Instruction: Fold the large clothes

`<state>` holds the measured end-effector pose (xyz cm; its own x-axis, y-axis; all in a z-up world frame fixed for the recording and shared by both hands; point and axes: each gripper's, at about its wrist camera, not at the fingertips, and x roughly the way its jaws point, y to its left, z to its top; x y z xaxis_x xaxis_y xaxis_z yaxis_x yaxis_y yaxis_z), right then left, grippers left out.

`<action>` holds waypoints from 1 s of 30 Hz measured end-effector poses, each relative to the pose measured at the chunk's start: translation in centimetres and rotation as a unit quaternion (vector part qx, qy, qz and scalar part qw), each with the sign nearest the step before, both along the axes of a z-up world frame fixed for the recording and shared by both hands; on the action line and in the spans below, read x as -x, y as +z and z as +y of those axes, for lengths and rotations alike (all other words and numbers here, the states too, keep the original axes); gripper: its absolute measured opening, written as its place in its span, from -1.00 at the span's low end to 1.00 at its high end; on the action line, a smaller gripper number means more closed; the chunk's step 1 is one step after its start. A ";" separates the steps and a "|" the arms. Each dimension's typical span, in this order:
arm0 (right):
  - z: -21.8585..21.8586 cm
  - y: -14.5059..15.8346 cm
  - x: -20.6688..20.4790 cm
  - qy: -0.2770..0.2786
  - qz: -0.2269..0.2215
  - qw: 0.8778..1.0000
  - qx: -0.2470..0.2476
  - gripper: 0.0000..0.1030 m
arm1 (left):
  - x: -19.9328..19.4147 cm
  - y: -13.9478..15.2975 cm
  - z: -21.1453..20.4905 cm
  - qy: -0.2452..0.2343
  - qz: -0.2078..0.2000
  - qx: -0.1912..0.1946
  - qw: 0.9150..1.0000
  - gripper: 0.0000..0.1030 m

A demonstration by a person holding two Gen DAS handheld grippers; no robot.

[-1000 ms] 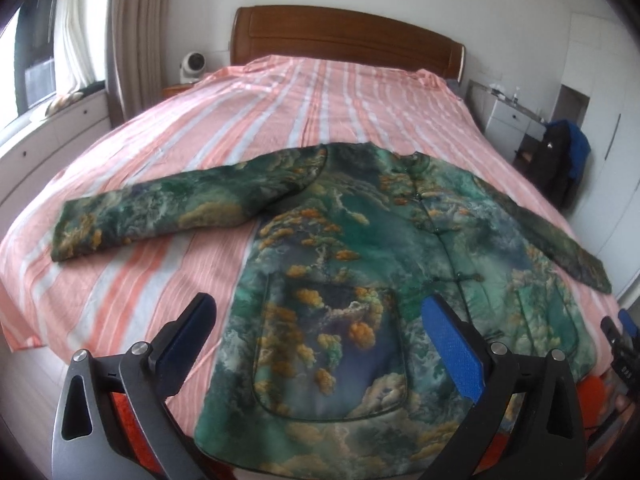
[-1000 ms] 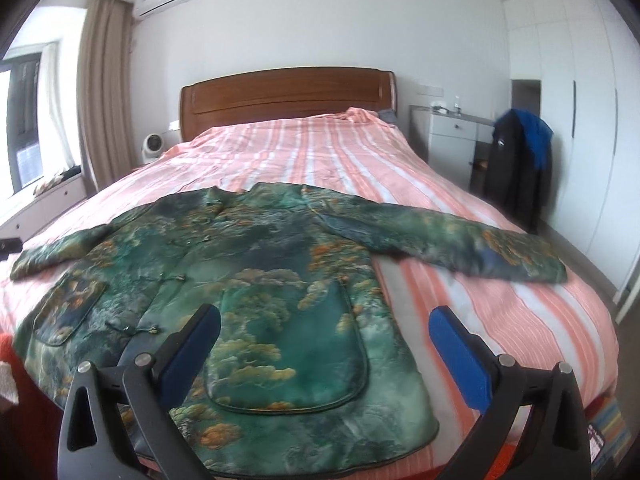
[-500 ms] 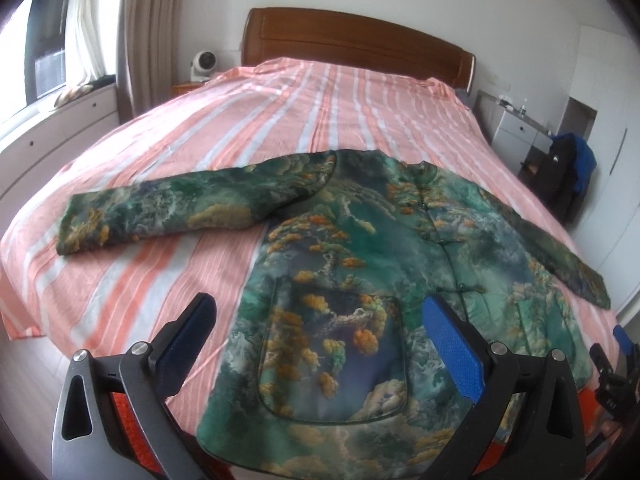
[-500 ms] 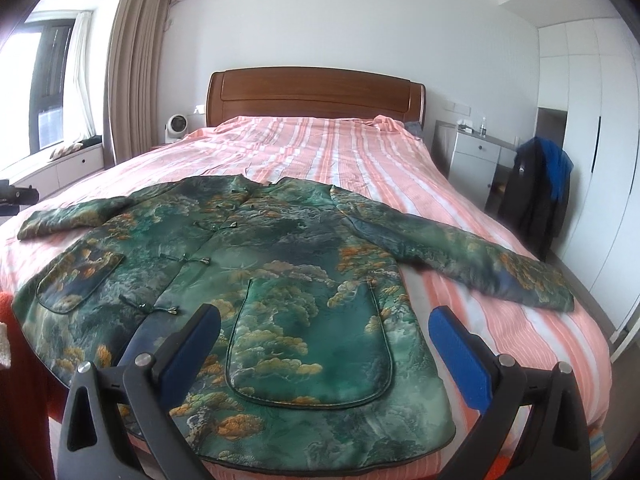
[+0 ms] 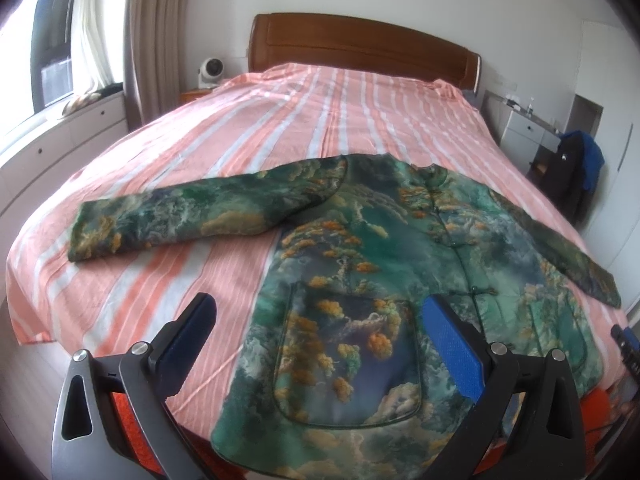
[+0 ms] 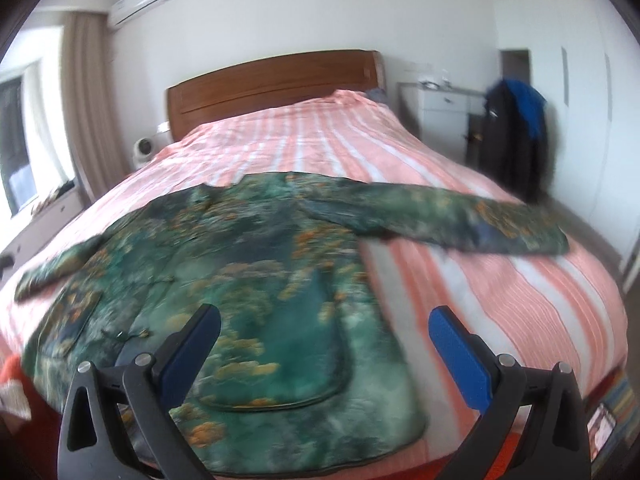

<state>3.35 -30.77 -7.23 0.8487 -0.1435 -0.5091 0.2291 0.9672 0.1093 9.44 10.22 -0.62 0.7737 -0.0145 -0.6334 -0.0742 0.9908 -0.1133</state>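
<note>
A large green jacket (image 5: 384, 264) with orange and white landscape print lies flat, front up, on the pink striped bed (image 5: 320, 120), both sleeves spread out sideways. It also shows, blurred, in the right wrist view (image 6: 256, 280). My left gripper (image 5: 320, 344) is open and empty, above the jacket's lower left hem and pocket. My right gripper (image 6: 324, 348) is open and empty, above the jacket's lower right pocket. The left sleeve (image 5: 180, 216) reaches toward the bed's left edge; the right sleeve (image 6: 460, 216) reaches toward the right edge.
A wooden headboard (image 5: 360, 52) stands at the far end. White drawers (image 5: 60, 136) run under the window on the left. A white nightstand (image 6: 440, 112) and a dark jacket on a chair (image 6: 516, 136) stand on the right. A small white fan (image 5: 211, 72) sits left of the headboard.
Both grippers have shifted: the left view has swung left and up, the right view has swung right and tilted, now blurred by motion. The jacket has not moved. Both grippers stay open.
</note>
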 end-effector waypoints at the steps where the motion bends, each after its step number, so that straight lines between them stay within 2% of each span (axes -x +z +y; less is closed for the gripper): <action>1: -0.8 0.0 0.0 -0.009 0.001 1.000 -0.007 0.99 | -0.1 -0.1 0.1 0.002 0.001 0.001 1.000 0.99; 7: -5.0 0.9 -0.6 -0.052 0.004 0.998 -0.048 0.99 | -0.2 -0.1 0.6 0.010 0.002 0.007 1.000 0.99; 10: -5.4 1.4 -0.5 -0.063 -0.005 0.997 -0.053 0.99 | -0.1 0.0 0.6 0.013 -0.001 0.002 1.000 0.99; 18: -4.3 0.3 -0.8 -0.040 0.011 0.997 -0.060 0.99 | -0.1 0.0 0.4 0.014 0.002 -0.003 1.000 0.99; 23: -5.3 0.5 -1.7 -0.027 0.014 0.998 -0.063 0.99 | -0.2 -0.2 0.3 0.017 0.007 -0.009 1.000 0.99; 25: -7.2 0.8 -2.7 -0.011 0.008 0.997 -0.076 0.99 | -0.3 -0.1 0.3 0.017 0.007 -0.015 1.000 0.99; 27: -10.1 0.9 -3.5 -0.019 -0.002 0.996 -0.086 0.99 | -0.2 0.1 0.3 0.019 0.002 -0.018 1.000 0.99; 29: -14.9 0.2 -4.3 -0.060 0.002 0.992 -0.114 0.99 | 0.0 0.2 0.4 0.023 -0.005 -0.019 1.000 0.99; 30: -17.9 -0.7 -4.5 -0.089 0.006 0.985 -0.146 0.99 | 0.1 0.2 0.6 0.025 -0.006 -0.018 1.000 0.99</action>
